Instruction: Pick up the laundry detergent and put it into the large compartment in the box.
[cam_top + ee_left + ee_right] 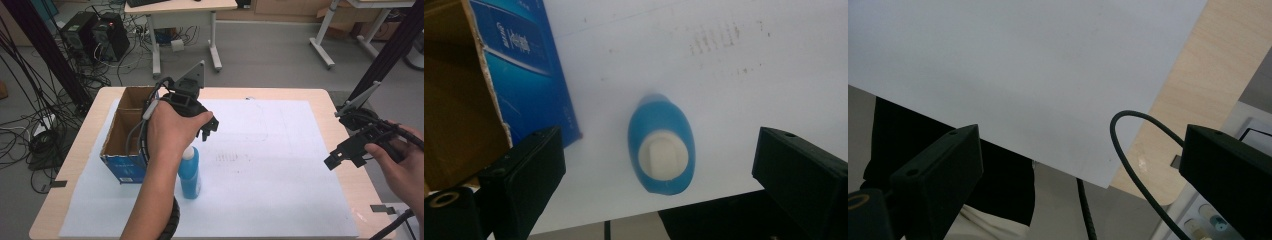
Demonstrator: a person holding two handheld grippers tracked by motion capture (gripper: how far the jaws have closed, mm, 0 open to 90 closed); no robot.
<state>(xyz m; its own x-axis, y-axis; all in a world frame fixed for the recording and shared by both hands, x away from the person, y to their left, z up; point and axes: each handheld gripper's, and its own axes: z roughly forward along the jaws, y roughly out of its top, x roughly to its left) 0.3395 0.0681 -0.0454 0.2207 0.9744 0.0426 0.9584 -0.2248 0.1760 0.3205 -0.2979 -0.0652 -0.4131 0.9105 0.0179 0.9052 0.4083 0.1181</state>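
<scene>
A blue bottle with a white cap (pixel 190 172) stands upright on the white paper (pixel 280 150), just right of an open cardboard box with blue sides (pixel 125 131). My left gripper (pixel 209 128) hovers above and slightly behind the bottle, pointing down, and is open. From the left gripper view the bottle (pixel 663 150) appears from above between the wide-spread jaws of the left gripper (pixel 664 170), apart from both, with the box (pixel 519 75) to its left. My right gripper (pixel 345 154) is held over the table's right edge. It (pixel 1080 170) is open with nothing between its jaws.
The wooden table (pixel 87 130) is mostly covered by the paper. A black cable (pixel 1128 150) loops past the paper's corner near the right gripper. Behind the table are a desk (pixel 182 10), computer towers (pixel 97 32) and tangled floor cables.
</scene>
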